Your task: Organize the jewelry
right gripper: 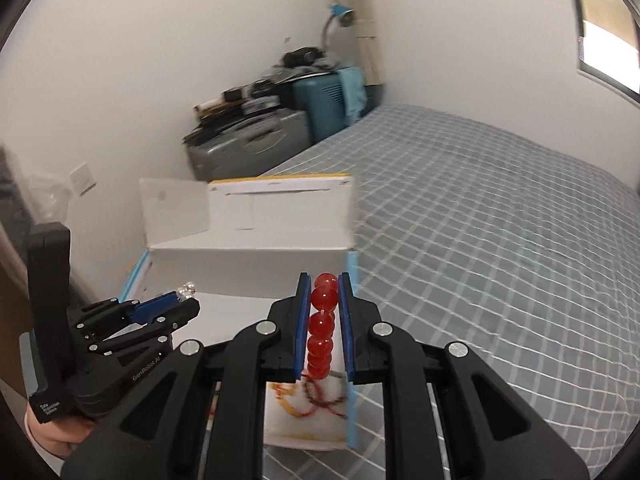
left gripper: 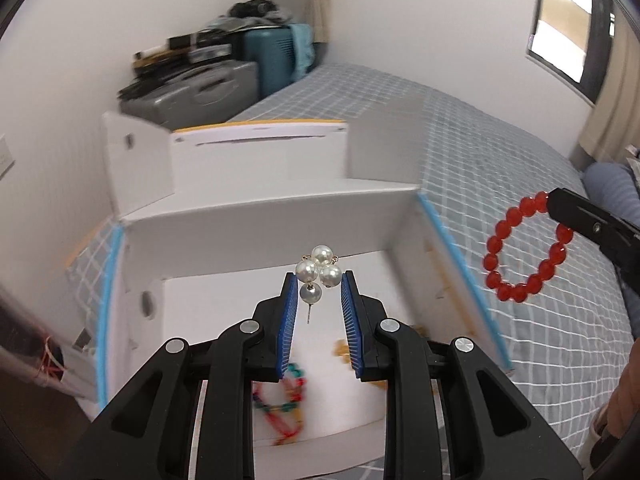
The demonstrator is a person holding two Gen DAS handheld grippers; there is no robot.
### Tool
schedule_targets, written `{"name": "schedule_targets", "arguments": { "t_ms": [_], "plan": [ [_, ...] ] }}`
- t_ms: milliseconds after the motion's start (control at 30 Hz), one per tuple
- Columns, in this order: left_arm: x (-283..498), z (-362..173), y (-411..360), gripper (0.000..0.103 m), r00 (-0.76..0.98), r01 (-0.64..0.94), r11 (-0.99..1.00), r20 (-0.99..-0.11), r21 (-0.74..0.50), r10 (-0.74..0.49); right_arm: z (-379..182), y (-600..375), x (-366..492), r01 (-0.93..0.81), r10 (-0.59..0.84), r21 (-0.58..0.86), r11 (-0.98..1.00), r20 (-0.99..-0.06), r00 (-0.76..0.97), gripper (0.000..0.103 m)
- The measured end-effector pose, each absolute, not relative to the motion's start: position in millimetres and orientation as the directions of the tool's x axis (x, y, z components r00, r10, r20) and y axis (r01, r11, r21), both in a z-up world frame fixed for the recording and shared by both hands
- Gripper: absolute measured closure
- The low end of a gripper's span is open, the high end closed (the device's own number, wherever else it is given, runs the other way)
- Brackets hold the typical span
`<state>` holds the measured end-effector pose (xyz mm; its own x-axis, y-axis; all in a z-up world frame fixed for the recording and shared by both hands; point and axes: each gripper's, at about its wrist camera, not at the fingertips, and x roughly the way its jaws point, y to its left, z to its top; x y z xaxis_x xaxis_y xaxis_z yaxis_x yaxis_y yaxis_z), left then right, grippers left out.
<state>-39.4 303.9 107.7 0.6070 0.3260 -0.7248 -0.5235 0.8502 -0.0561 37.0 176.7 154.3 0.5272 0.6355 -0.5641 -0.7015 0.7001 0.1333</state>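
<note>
My left gripper point(left gripper: 319, 280) is shut on a pearl earring point(left gripper: 318, 270) with several white pearls and a metal pin, held above the open white box point(left gripper: 264, 236). It also shows in the right wrist view point(right gripper: 186, 296), with the pearls point(right gripper: 187, 290) at its tip. My right gripper point(right gripper: 325, 286) is shut on a red bead bracelet point(right gripper: 322, 328), over the box's right wall. In the left wrist view the bracelet point(left gripper: 524, 248) hangs as a ring from the right gripper point(left gripper: 554, 206), to the right of the box above the bed.
The box sits on a grey checked bedspread point(left gripper: 500, 152), lid flaps point(left gripper: 256, 136) raised at the back. Colourful bead jewelry point(left gripper: 286, 400) and a yellow piece point(left gripper: 340, 348) lie inside on white padding. Suitcases and clutter point(left gripper: 224, 68) stand against the far wall.
</note>
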Motion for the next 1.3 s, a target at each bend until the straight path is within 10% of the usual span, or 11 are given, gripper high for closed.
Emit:
{"name": "schedule_targets", "arguments": {
  "t_ms": [867, 1300],
  "plan": [
    [-62.2, 33.4, 345.9, 0.078, 0.471, -0.626, 0.775, -0.833, -0.083, 0.292, 30.5, 256.6, 34.2, -0.686, 0.492, 0.082, 0.723, -0.758, 0.428, 0.089],
    [-102.5, 80.0, 324.5, 0.015, 0.553, -0.639, 0.766, -0.735, -0.071, 0.393, 93.1, 223.3, -5.1, -0.658, 0.516, -0.036, 0.752, -0.587, 0.623, 0.008]
  ]
}}
